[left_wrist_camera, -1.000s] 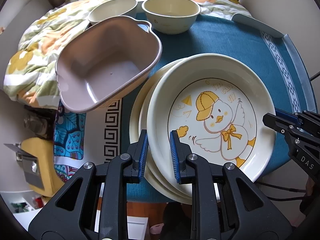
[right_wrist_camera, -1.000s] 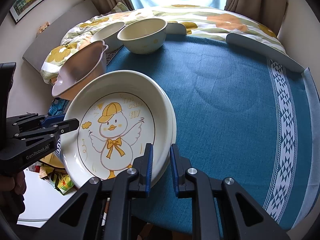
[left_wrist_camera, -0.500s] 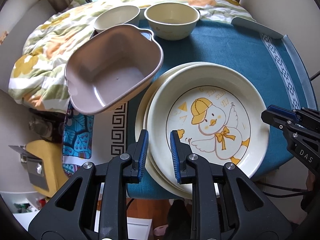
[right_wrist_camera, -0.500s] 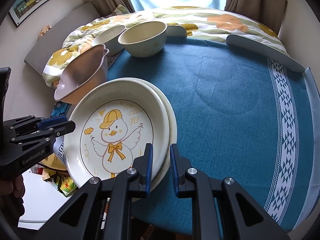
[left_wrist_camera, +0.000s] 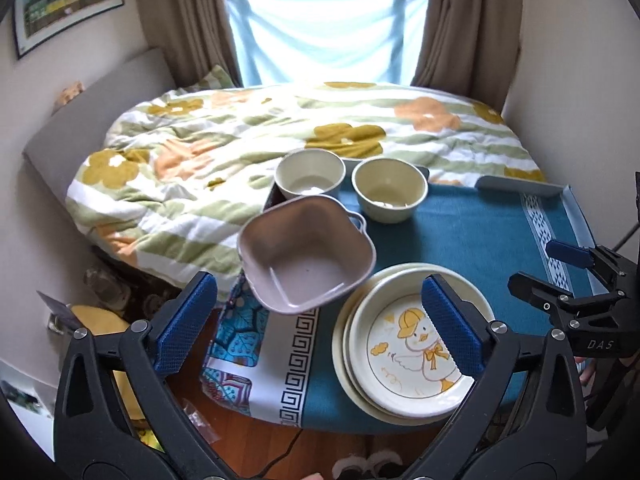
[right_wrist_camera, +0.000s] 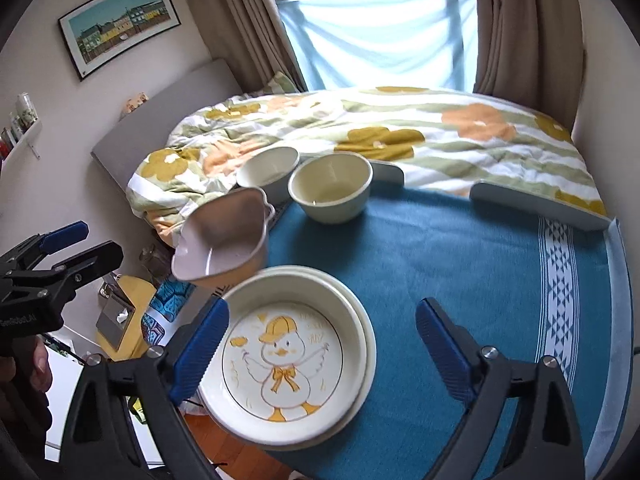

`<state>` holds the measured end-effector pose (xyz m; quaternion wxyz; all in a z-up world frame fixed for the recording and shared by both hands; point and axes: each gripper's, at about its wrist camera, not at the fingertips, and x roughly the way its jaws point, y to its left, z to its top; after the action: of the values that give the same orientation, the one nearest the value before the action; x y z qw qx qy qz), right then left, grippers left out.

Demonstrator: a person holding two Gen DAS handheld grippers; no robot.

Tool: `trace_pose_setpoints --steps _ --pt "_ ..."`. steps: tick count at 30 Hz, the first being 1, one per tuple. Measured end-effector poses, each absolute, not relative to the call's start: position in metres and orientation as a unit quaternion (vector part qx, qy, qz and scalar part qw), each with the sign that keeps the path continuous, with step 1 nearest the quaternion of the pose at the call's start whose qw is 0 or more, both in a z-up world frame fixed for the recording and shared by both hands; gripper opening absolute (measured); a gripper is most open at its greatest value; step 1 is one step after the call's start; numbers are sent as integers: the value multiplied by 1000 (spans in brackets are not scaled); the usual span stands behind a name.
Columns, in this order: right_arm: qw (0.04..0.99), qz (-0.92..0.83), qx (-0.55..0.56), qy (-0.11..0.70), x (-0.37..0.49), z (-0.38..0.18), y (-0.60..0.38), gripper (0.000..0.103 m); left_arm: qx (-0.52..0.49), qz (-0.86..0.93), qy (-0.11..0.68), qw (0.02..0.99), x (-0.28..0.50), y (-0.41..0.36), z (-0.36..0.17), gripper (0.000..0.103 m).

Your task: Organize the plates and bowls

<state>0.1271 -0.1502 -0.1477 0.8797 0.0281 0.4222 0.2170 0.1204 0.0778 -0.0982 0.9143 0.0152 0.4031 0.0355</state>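
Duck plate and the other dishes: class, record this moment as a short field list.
duck plate: top of plate stack at table's near edge
pink square bowl: beside stack, overhanging table's edge
cream bowls: two, far side
left gripper: open, holding nothing
right gripper: open, holding nothing
tablecloth: blue
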Motion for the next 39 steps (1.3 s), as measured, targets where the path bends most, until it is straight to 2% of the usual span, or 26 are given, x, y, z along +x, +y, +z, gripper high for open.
trace_pose_setpoints --steps 5,8,12,20,22,23,25,27,29,31,33,36,38,39 --pt "897 258 -13 358 144 -114 -134 94 -16 60 366 928 120 104 -74 102" --pt "897 281 -22 341 159 -104 -121 98 -44 74 373 924 128 123 -79 102" --pt "857 288 -49 425 189 -120 -94 98 -130 66 420 896 139 149 -116 102" --pt "813 290 -48 502 230 -177 -53 98 -220 77 478 847 168 180 -190 100" --pt "804 294 -48 515 241 -190 -42 98 -243 73 495 831 178 185 -209 97" --pt "800 294 -50 521 245 -196 -37 98 -257 67 502 823 183 187 -218 92" --pt "792 297 -48 532 255 -208 -27 93 -261 63 519 812 194 188 -235 84" --pt "776 301 -47 552 264 -222 -19 68 -256 59 534 804 204 187 -248 70" --pt "760 305 -45 573 271 -237 -13 56 -259 52 542 798 212 188 -257 61" --pt "752 306 -43 583 275 -246 -8 50 -258 49 547 795 219 191 -264 52" --pt "750 308 -40 584 278 -251 -6 40 -249 52 554 792 225 192 -269 38" --pt "747 310 -44 586 280 -255 -2 28 -247 49 564 787 232 195 -278 25" --pt "746 312 -42 587 281 -257 0 14 -242 49 564 788 233 196 -280 23" --pt "746 312 -43 586 282 -256 1 14 -238 49 564 789 234 196 -280 22"
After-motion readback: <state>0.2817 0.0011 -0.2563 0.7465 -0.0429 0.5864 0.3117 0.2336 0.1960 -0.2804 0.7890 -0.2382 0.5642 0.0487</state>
